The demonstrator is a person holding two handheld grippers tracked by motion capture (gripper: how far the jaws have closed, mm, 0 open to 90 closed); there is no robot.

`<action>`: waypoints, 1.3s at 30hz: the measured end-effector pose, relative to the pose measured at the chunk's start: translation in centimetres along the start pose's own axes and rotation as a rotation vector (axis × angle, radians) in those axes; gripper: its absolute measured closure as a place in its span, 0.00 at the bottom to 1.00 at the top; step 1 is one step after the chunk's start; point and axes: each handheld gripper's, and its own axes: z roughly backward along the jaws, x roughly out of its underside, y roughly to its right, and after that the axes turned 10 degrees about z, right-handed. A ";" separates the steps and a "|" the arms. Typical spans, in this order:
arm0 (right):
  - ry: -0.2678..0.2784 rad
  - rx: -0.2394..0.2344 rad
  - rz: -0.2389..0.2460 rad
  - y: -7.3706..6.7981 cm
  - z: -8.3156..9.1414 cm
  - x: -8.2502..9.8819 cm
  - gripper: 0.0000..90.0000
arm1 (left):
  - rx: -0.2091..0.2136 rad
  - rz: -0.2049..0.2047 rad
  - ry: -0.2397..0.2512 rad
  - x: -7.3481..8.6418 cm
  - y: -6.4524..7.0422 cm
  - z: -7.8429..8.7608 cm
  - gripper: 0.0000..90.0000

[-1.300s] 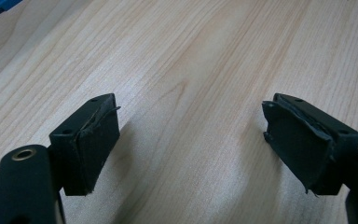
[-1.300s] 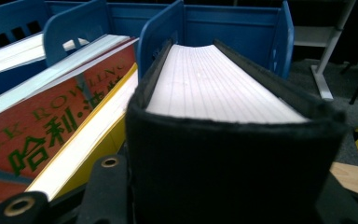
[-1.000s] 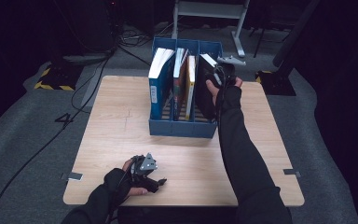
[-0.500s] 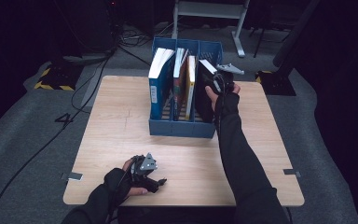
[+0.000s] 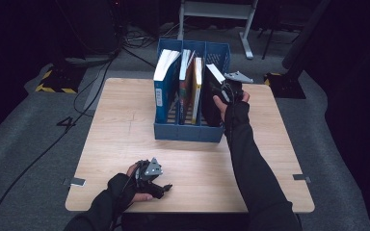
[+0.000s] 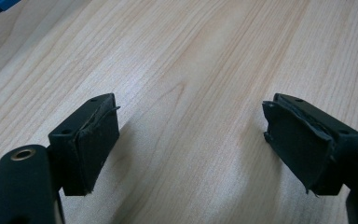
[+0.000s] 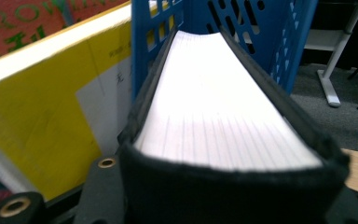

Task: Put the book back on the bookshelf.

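2 grippers are working at the wooden table (image 5: pixel 125 120): the right gripper (image 5: pixel 224 91) is clamping a black-covered book (image 7: pixel 223 112) between its jaws, and that book is sitting upright in the rightmost compartment of the blue file rack (image 5: pixel 188 132), just beside a yellow book (image 7: pixel 42 116). The left gripper (image 6: pixel 191 140) is resting near the table's front edge, its jaws standing wide apart with bare wood between them.

Dim surroundings, lit tabletop; right gripper view foreground blurred.
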 end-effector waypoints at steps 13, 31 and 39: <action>-0.028 -0.021 0.084 -0.8 1.6 1.2 0.54 | -0.004 0.004 -0.002 0.0 0.0 0.0 0.18; -0.035 -0.145 0.053 0.0 3.4 3.0 0.43 | -0.004 0.004 -0.002 0.0 0.0 0.0 0.18; -0.055 -0.203 0.099 0.9 4.5 6.2 0.47 | -0.005 0.004 -0.001 0.0 0.0 0.0 0.18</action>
